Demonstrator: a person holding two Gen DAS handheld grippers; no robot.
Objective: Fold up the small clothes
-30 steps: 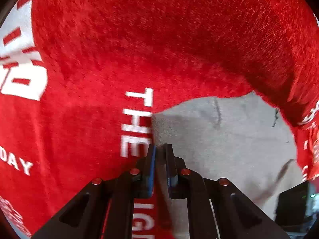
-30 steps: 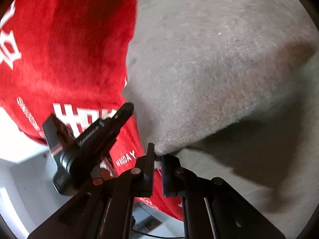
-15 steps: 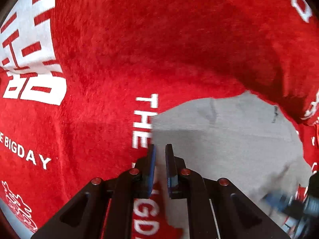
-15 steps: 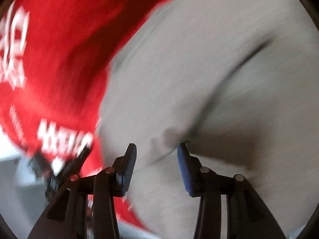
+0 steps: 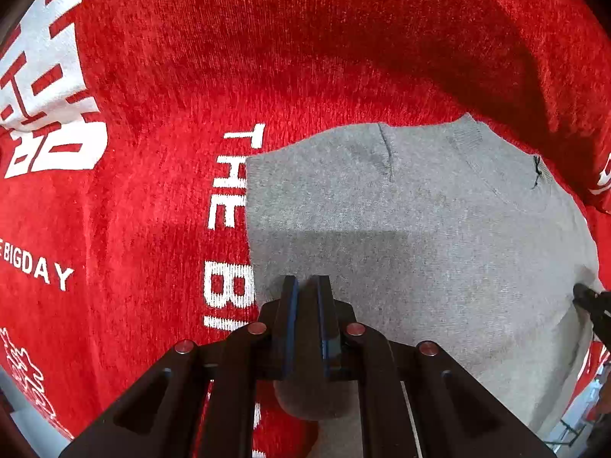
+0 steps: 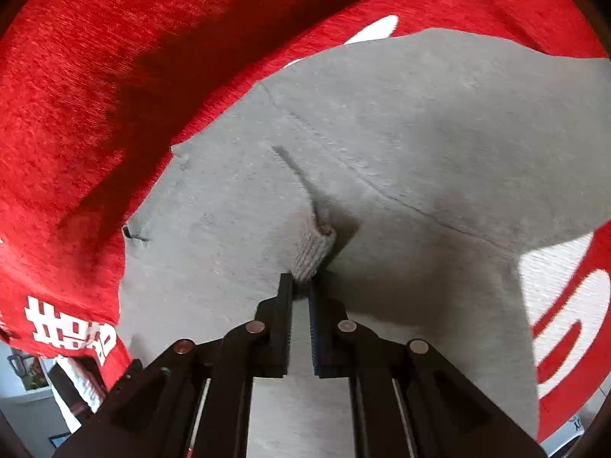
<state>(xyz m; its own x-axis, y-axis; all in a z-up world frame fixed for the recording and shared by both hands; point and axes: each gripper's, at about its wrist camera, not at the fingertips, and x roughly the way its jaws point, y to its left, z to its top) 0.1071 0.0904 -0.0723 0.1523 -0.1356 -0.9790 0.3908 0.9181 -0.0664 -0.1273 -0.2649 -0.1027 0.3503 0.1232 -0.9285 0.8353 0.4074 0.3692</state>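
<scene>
A grey knitted garment (image 5: pixel 420 248) lies spread on a red blanket. My left gripper (image 5: pixel 305 286) points down at the garment's left edge. Its jaws are nearly together, and a bulge of grey cloth shows between the fingers lower down. In the right wrist view the same grey garment (image 6: pixel 420 133) fills the middle. My right gripper (image 6: pixel 301 284) is shut on a raised pinch of ribbed grey knit (image 6: pixel 315 246), with a crease running up from it. A dark part of the right gripper (image 5: pixel 590 305) shows at the left wrist view's right edge.
The red blanket (image 5: pixel 152 198) with white lettering covers the surface all around the garment (image 6: pixel 76 114). A fold of it shades the far side. The blanket's edge drops off at the lower left of the right wrist view, with room clutter (image 6: pixel 30 374) beyond.
My right gripper opened, swung across the grey garment and shut again on a ribbed pinch. My left gripper slid along the garment's edge, so more grey cloth now shows.
</scene>
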